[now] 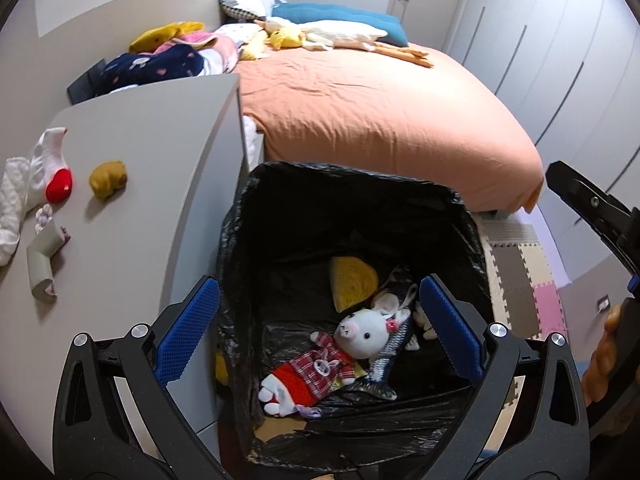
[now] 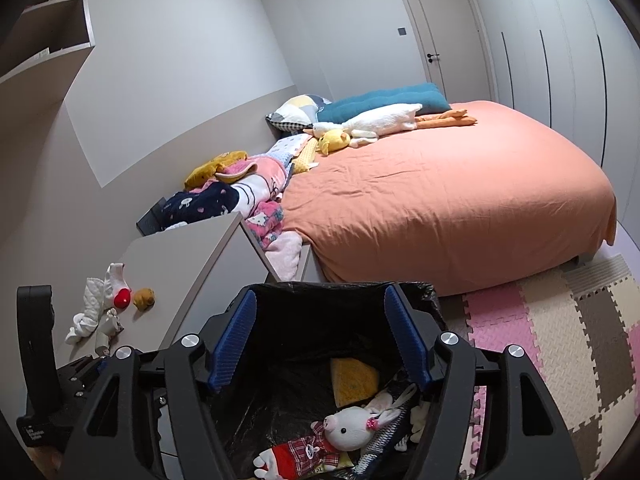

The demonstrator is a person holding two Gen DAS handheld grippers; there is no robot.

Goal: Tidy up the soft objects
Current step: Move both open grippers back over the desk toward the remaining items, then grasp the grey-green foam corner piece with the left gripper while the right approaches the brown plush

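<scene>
A black-lined bin (image 1: pixel 448 208) (image 2: pixel 416 292) stands between the grey table and the bed. Inside lie a white pig doll in a red plaid dress (image 1: pixel 352 336) (image 2: pixel 344 428), a yellow soft wedge (image 1: pixel 354 284) (image 2: pixel 354 380) and a grey knitted piece (image 1: pixel 390 360). My left gripper (image 1: pixel 320 332) hangs open over the bin, nothing between its fingers. My right gripper (image 2: pixel 320 340) is also open and empty above the bin. On the table (image 1: pixel 160 160) lie a brown plush (image 1: pixel 108 178) (image 2: pixel 144 298), a white sock with a red toe (image 1: pixel 52 172) (image 2: pixel 116 288) and white cloth (image 1: pixel 12 204).
An orange-covered bed (image 1: pixel 380 120) (image 2: pixel 440 208) lies beyond the bin, with a goose plush (image 2: pixel 376 122), a yellow plush (image 2: pixel 334 140), pillows and a heap of blankets (image 2: pixel 240 192) along the wall. Foam puzzle mats (image 2: pixel 560 340) cover the floor on the right. Wardrobe doors line the right wall.
</scene>
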